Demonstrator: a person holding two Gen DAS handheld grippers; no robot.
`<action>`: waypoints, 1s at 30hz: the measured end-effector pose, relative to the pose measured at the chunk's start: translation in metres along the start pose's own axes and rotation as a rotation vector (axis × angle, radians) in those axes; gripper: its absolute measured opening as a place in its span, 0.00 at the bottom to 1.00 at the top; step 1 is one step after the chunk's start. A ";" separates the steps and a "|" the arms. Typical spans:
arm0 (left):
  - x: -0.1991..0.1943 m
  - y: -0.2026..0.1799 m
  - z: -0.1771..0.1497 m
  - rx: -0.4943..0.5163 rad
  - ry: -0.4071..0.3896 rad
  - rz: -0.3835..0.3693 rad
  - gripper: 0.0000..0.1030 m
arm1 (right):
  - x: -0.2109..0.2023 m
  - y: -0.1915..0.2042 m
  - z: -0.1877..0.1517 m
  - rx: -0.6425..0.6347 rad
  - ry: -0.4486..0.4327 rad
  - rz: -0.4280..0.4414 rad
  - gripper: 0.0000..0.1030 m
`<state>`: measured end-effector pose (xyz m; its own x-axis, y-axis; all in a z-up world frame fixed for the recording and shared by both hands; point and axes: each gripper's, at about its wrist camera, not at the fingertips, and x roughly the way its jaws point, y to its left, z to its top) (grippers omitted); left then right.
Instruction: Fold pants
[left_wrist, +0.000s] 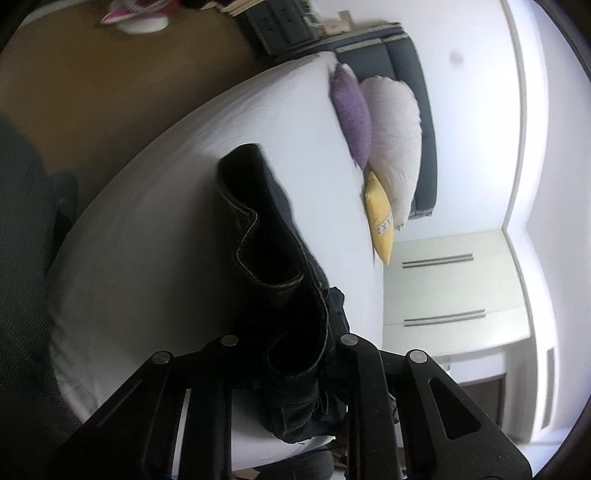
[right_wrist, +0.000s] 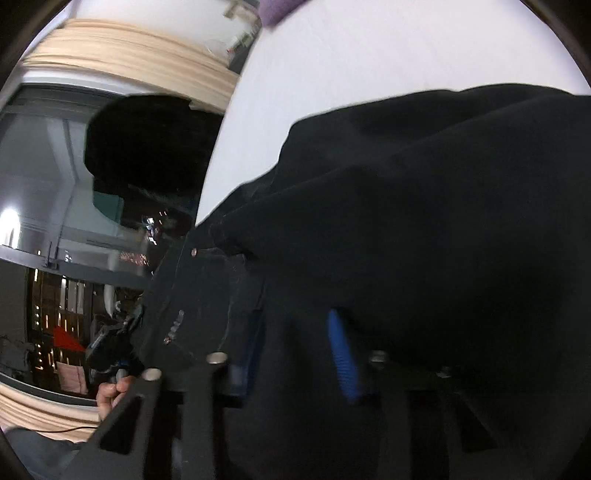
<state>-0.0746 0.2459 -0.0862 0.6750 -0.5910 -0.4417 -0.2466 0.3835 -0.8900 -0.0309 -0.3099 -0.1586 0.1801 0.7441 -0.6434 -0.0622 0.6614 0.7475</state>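
Observation:
Black jeans (left_wrist: 273, 258) hang from my left gripper (left_wrist: 291, 369), which is shut on the denim near a seamed edge and holds it lifted above the white bed (left_wrist: 166, 229). In the right wrist view the same pants (right_wrist: 424, 221) fill most of the frame. My right gripper (right_wrist: 295, 354) is shut on the fabric; a blue finger pad (right_wrist: 341, 354) shows against the cloth. A rivet and pocket seam show at the left of the cloth. The fingertips of both grippers are hidden by fabric.
Purple (left_wrist: 352, 118), white (left_wrist: 397, 147) and yellow (left_wrist: 378, 218) pillows lie at the bed's far end by a dark headboard (left_wrist: 417, 92). A white wardrobe (left_wrist: 450, 288) stands beyond. A window (right_wrist: 55, 221) and my hand (right_wrist: 110, 395) show at the left in the right wrist view.

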 end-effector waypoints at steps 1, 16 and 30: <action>0.002 -0.012 0.002 0.030 -0.002 0.006 0.17 | -0.002 -0.004 -0.002 0.020 -0.019 0.009 0.26; 0.116 -0.233 -0.119 0.772 0.244 0.025 0.17 | -0.103 -0.020 -0.021 0.092 -0.264 0.226 0.71; 0.214 -0.240 -0.270 1.167 0.462 0.176 0.17 | -0.095 -0.038 -0.031 0.128 -0.136 0.174 0.70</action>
<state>-0.0591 -0.1642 0.0026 0.3325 -0.5706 -0.7509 0.6084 0.7381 -0.2915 -0.0763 -0.4030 -0.1307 0.3086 0.8204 -0.4814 0.0195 0.5006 0.8655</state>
